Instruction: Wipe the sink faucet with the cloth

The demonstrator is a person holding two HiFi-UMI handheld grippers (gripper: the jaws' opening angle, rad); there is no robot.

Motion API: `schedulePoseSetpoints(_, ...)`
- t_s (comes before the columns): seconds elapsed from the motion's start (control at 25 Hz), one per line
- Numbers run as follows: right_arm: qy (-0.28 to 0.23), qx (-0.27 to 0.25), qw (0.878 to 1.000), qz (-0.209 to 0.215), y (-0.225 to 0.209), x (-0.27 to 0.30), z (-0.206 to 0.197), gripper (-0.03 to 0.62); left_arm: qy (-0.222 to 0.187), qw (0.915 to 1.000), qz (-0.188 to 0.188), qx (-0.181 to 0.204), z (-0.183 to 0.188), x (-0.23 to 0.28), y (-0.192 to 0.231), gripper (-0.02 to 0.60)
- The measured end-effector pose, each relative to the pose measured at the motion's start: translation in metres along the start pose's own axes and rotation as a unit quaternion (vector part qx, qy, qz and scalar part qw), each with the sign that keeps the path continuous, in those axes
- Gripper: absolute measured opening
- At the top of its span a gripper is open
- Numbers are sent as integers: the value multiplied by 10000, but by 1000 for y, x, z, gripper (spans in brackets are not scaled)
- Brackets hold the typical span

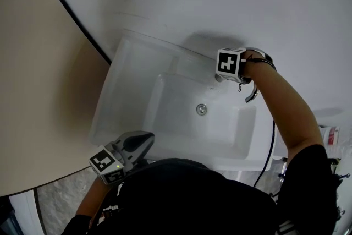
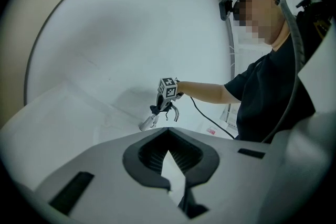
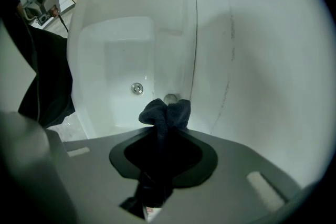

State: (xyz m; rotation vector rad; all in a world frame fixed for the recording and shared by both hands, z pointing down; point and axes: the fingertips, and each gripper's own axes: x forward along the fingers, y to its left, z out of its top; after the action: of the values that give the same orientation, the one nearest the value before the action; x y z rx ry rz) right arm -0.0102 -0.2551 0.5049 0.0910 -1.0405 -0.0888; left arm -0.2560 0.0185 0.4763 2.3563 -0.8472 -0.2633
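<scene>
Over the back edge of the white sink (image 1: 118,80), the right gripper (image 3: 157,191) points steeply down, its jaws clamped partway on a dark cloth (image 3: 165,113) whose bunched end sticks out beyond them. That bunch sits just in front of the round end of the chrome faucet (image 3: 170,98), close to the wall; whether the two touch cannot be told. The drain (image 1: 202,109) lies near the basin's middle. At the sink's near edge, the left gripper (image 1: 132,146) hangs level, jaws together and holding nothing.
</scene>
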Motion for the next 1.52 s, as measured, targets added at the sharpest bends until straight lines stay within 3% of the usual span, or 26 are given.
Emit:
schedulePoseSetpoints(0.28, -1110, 624, 9919, 21, 11, -46, -37, 72, 23, 10000, 1, 84, 6, 1, -10, -11)
schedulePoseSetpoints(0.52, -2454, 1171, 9623, -114, 49, -61, -55, 71, 115, 9997, -99, 182, 14, 17, -19, -11)
schedulePoseSetpoints(0.64, -2813, 1146, 9519, -395, 64, -62, -61, 71, 32, 9996, -211, 203, 28, 36, -28, -11)
schedulePoseSetpoints(0.76, -3148, 1140, 9408, -533, 79, -60, -65, 71, 234, 9989, -206, 357, 30, 55, -34, -11)
schedulePoseSetpoints(0.92, -3785, 1245, 9165, -371, 111, -52, -71, 71, 453, 9970, -341, 535, 37, 87, -55, -12)
schedulePoseSetpoints(1.0, -4419, 1453, 8852, -92, 127, -54, -72, 71, 564, 9959, -404, 584, 40, 104, -60, -12)
schedulePoseSetpoints(1.04, -4883, 1651, 8569, 96, 133, -61, -73, 71, 561, 9959, -464, 533, 43, 115, -63, -11)
schedulePoseSetpoints(1.08, -5422, 1915, 8175, 317, 138, -71, -75, 71, 553, 9960, -537, 462, 47, 127, -66, -12)
schedulePoseSetpoints(1.12, -5995, 2223, 7668, 568, 140, -82, -79, 71, 572, 9957, -626, 382, 49, 140, -69, -12)
schedulePoseSetpoints(1.2, -7037, 2869, 6404, 1117, 139, -103, -88, 71, 673, 9939, -874, 83, 48, 164, -75, -11)
schedulePoseSetpoints(1.32, -7962, 3645, 4461, 1848, 133, -113, -107, 71, 1091, 9853, -1173, -587, 29, 195, -82, -12)
schedulePoseSetpoints(1.4, -8270, 3938, 3369, 2179, 128, -115, -122, 71, 1481, 9736, -1387, -1048, 7, 210, -90, 1)
schedulePoseSetpoints(1.44, -8353, 4010, 2980, 2294, 127, -116, -127, 71, 1632, 9653, -1565, -1304, -4, 217, -98, 52)
schedulePoseSetpoints(1.48, -8397, 4030, 2759, 2375, 127, -117, -129, 71, 1726, 9562, -1772, -1562, -11, 222, -108, 105)
schedulePoseSetpoints(1.52, -8408, 4000, 2735, 2413, 128, -117, -128, 71, 1756, 9475, -1977, -1797, -15, 228, -118, 151)
